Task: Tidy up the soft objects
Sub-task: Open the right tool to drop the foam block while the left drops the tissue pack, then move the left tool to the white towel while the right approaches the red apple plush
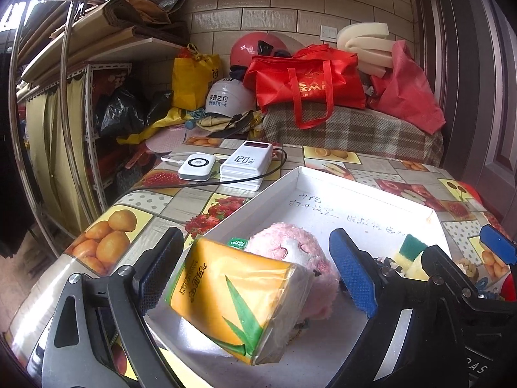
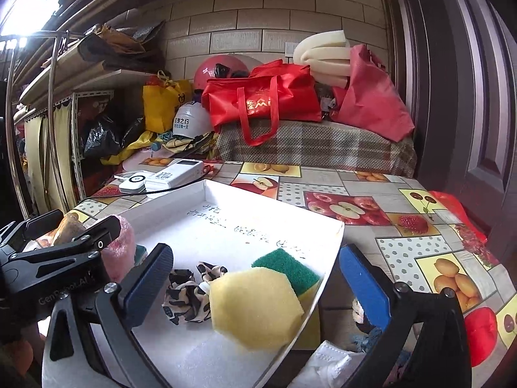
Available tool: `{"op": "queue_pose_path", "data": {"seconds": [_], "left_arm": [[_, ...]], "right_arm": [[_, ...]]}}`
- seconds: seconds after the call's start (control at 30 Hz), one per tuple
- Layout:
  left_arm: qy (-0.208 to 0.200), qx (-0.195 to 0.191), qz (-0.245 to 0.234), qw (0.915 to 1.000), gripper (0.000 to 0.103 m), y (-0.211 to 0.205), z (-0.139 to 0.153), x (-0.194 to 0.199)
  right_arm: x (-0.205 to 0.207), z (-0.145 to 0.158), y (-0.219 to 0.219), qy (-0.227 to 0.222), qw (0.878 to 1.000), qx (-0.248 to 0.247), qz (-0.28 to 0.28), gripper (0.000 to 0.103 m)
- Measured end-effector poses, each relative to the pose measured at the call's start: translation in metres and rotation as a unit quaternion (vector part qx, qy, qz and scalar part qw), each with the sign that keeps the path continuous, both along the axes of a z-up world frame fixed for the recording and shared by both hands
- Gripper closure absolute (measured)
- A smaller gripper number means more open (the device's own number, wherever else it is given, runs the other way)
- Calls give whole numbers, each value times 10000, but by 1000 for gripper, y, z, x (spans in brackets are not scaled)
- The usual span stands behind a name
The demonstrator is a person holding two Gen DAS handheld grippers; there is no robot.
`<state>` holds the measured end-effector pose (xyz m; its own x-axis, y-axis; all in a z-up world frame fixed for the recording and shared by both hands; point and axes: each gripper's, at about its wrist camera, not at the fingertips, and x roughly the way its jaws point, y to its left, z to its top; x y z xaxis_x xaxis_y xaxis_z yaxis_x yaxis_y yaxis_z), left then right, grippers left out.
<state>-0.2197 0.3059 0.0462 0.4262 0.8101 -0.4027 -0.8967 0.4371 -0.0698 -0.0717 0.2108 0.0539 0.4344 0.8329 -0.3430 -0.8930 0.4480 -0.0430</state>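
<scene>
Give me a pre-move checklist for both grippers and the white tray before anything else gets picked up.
1. Left gripper jaws off the tissue pack: ok, they stand wide with gaps on both sides.
2. Right gripper jaws off the yellow sponge: ok, open and apart from it.
3. Tissue pack settled in the white tray: not ok, it is tilted and leans on the pink plush toy.
4. Yellow sponge fully inside the tray: cannot tell, it sits at the right rim.
5. Patterned scrunchie in the tray: ok.
6. Soft things left outside the tray: not ok, white fabric lies past the right rim.
</scene>
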Motion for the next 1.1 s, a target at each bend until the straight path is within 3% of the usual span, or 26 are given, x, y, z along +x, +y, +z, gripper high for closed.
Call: {"op": "queue_pose_path", "data": {"seconds": [0.33, 0.57, 0.83, 1.0, 1.1], "left_arm": [[-182, 641, 102, 9977, 10, -25, 7, -10], [-304, 712, 16, 9970, 10, -45, 8, -21], [-292, 724, -462, 9959, 10, -72, 9, -15], [-267, 757, -822, 9934, 10, -90, 10, -7], [-225, 771, -1282, 9885, 10, -103, 11, 1]], "right_arm": [[-4, 5, -16, -124, 9989, 462, 0, 0], [-16, 5, -35, -348, 9985, 430, -52, 0], [-4, 2, -61, -117, 9985, 428, -306, 0], [-3, 1, -83, -435, 9984, 254, -247, 0], [13, 1, -107, -453, 9983, 265, -267, 0]]}}
